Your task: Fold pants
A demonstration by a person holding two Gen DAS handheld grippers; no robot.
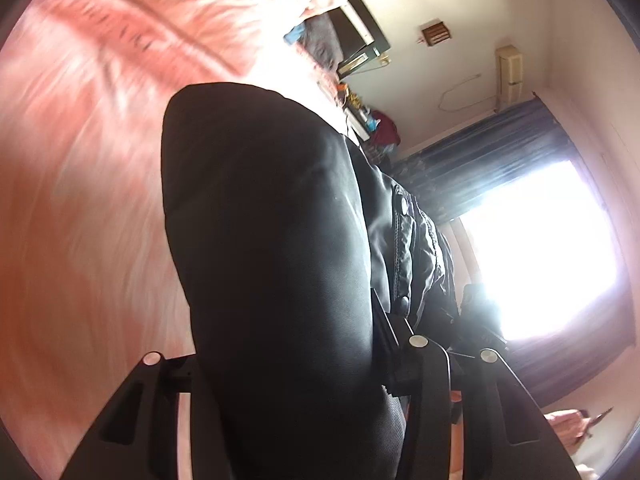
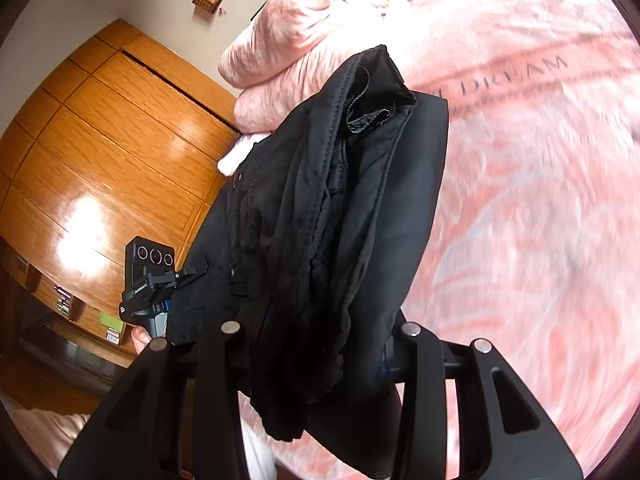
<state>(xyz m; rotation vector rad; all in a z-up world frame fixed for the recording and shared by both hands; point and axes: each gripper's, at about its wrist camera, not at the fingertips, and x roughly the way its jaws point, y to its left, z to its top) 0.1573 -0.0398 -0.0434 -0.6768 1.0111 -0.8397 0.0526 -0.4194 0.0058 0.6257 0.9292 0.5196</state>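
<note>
Overhead, both claws — left claw (image 1: 280, 320), right claw (image 2: 316, 292) — clamp black pants (image 2: 340, 200).

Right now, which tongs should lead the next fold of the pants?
Neither clearly: both grip the black pants above the pink bedspread. Slight edge to the right tongs, which hold the bunched waistband end; the left tongs hold smooth fabric.
</note>
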